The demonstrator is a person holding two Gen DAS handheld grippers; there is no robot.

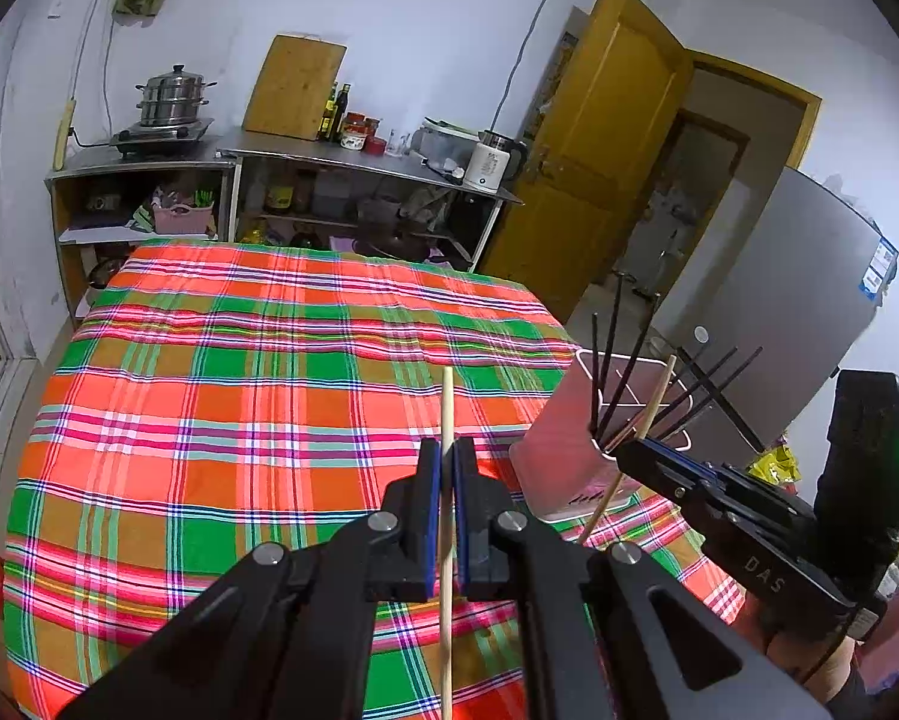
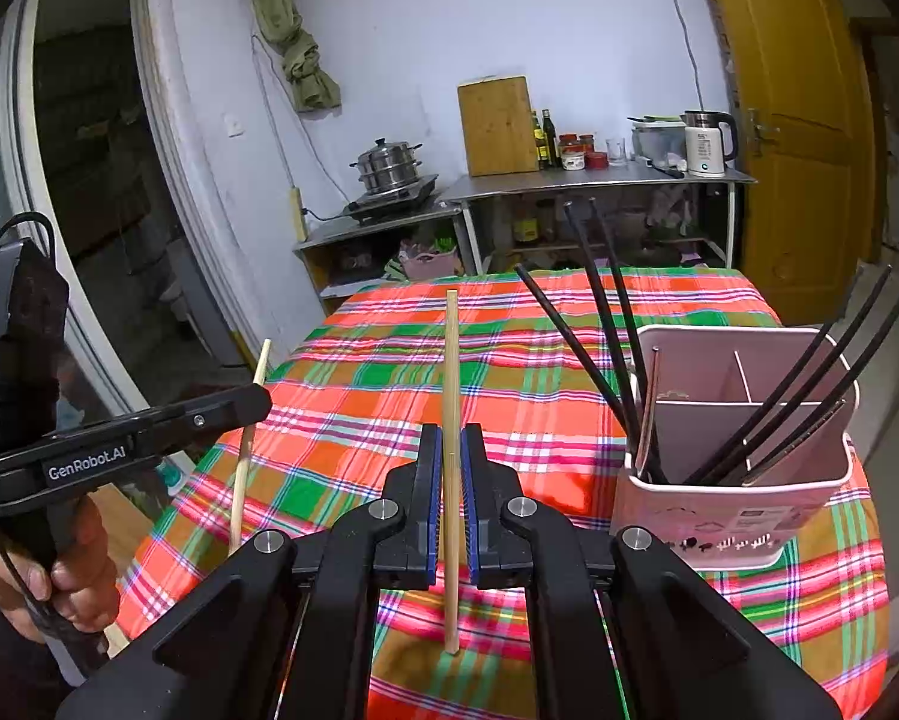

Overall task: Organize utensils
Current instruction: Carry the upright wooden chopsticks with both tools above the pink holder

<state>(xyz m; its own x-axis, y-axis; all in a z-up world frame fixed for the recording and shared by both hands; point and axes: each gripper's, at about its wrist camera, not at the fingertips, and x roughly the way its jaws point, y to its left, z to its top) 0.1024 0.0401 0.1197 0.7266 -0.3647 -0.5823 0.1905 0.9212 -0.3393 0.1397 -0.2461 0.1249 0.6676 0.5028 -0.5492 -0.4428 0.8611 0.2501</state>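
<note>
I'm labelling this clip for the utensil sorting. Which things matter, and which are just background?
In play:
left gripper clamping a wooden chopstick
right gripper clamping another wooden chopstick
pink holder
black chopsticks

Background:
steamer pot
cutting board
kettle

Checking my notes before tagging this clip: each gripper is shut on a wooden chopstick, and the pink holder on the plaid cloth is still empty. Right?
Not quite. Each gripper, left and right, is shut on a wooden chopstick, but the pink holder on the plaid cloth is not empty: the right wrist view shows black chopsticks standing in it.
</note>
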